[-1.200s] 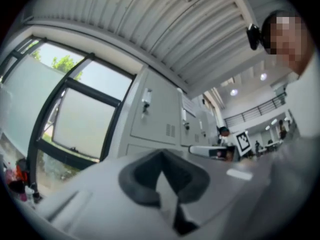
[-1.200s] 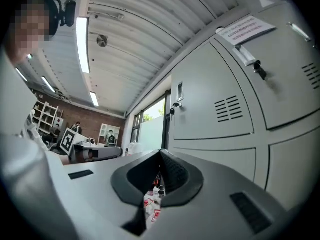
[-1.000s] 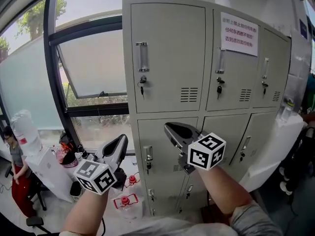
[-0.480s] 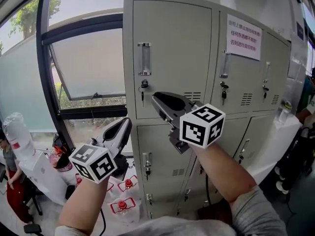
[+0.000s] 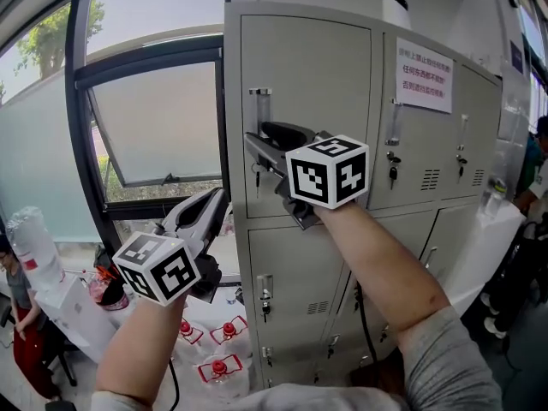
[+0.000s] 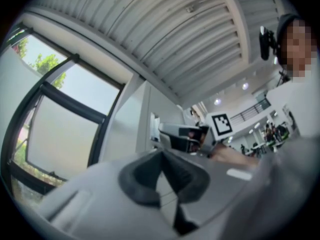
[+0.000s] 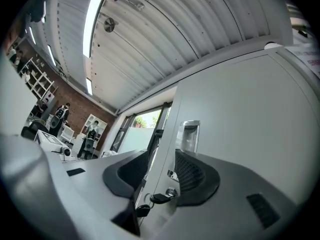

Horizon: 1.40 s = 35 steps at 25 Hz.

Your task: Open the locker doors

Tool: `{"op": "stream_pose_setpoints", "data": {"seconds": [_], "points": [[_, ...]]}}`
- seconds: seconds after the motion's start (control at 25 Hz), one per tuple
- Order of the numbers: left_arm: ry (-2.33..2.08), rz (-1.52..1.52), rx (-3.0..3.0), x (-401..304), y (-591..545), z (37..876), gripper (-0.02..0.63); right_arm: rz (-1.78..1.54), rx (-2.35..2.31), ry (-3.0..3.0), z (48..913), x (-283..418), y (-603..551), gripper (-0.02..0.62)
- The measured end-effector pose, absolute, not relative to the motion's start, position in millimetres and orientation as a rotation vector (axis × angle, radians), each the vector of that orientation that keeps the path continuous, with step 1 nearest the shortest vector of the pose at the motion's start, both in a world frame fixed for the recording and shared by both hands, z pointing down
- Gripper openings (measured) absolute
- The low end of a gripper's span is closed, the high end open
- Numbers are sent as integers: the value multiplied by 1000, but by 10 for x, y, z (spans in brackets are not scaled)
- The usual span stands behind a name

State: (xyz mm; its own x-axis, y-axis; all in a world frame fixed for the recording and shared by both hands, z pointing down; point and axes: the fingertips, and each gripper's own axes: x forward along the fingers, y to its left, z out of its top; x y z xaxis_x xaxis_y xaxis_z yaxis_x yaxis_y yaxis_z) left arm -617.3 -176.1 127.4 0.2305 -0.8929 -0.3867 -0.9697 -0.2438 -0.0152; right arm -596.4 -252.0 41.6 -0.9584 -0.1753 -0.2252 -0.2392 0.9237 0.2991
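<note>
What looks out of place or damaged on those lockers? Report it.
Nothing stands out. The locker doors in view are all shut with no visible dents, keys hang in their locks, and the paper notice lies flat on its door.

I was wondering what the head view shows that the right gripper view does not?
Only the head view shows the paper notice, the lower lockers and the red-capped bottles. Only the right gripper view shows the ceiling light and the brick wall. Both show the top left door, its handle and its key.
</note>
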Motion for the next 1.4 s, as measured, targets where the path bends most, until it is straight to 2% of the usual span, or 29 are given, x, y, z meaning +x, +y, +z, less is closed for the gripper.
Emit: {"op": "stream_pose_setpoints", "data": {"seconds": [0.16, 0.4, 0.96, 1.4], "points": [[1747, 437, -2256, -6236, -1751, 1270, 2, 490, -391, 2902, 367, -6097, -2593, 170], [1735, 430, -2257, -6331, -1714, 1260, 2, 481, -508, 2878, 283, -6176, -2646, 190], [1707, 454, -2269, -6419, -1640, 1280, 2, 306, -392, 2907, 233, -6185, -2579, 192], [1756, 439, -2210, -5951, -1507, 1249, 2, 280, -160, 2919, 228, -5743, -2138, 192]]}}
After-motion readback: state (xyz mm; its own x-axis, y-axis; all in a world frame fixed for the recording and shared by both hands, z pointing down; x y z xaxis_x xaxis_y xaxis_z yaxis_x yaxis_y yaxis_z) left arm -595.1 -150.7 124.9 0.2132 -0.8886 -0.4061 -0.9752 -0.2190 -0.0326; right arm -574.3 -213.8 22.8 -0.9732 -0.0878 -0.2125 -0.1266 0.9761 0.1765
